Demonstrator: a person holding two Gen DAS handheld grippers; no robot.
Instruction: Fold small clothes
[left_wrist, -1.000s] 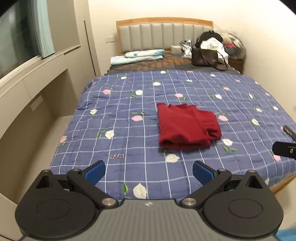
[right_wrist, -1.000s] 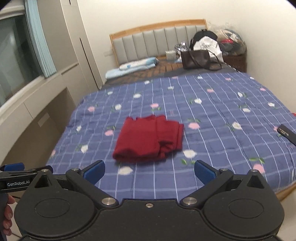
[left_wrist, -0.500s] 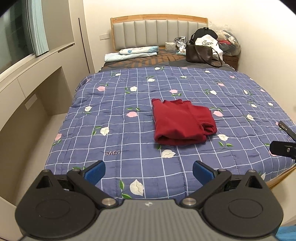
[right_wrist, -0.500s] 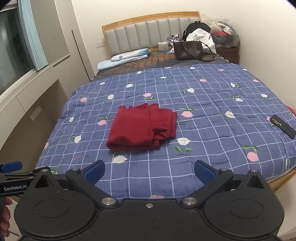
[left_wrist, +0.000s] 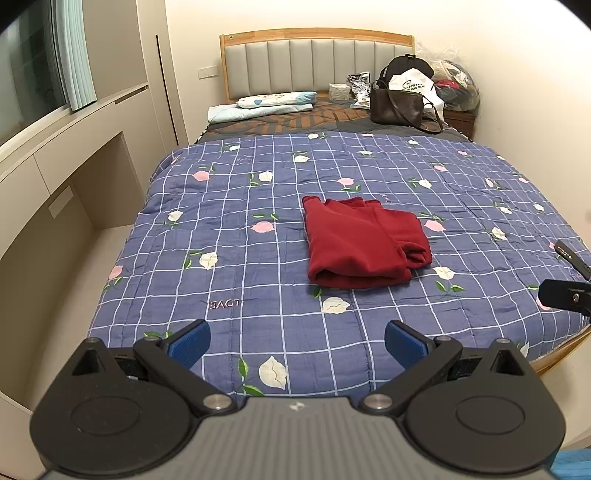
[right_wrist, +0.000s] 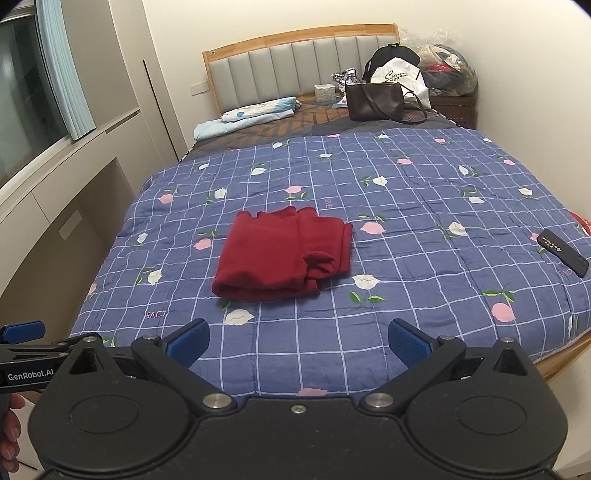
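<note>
Padded headboard (left_wrist: 314, 62), cream walls (left_wrist: 517, 92), window (left_wrist: 29, 66)

Each black claw (left_wrist: 297, 341) (right_wrist: 299, 341) carries blue ribbed pads (right_wrist: 188, 339), silver screws and round hubs.

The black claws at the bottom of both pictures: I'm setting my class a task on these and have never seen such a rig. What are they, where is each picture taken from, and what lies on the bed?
No robot here: a person holds a two-finger claw in each hand, each carrying a wide-angle camera that looks forward along its fingers. One picture comes from the left claw, the other from the right claw. Both claws are open and hold nothing; the blue pads stand wide apart. They hover at the foot of a bed with a blue flowered quilt. On it lies a folded red garment, touched by neither claw. A black remote lies near the quilt's right edge. By the headboard sit a brown handbag and folded pale bedding.
</note>
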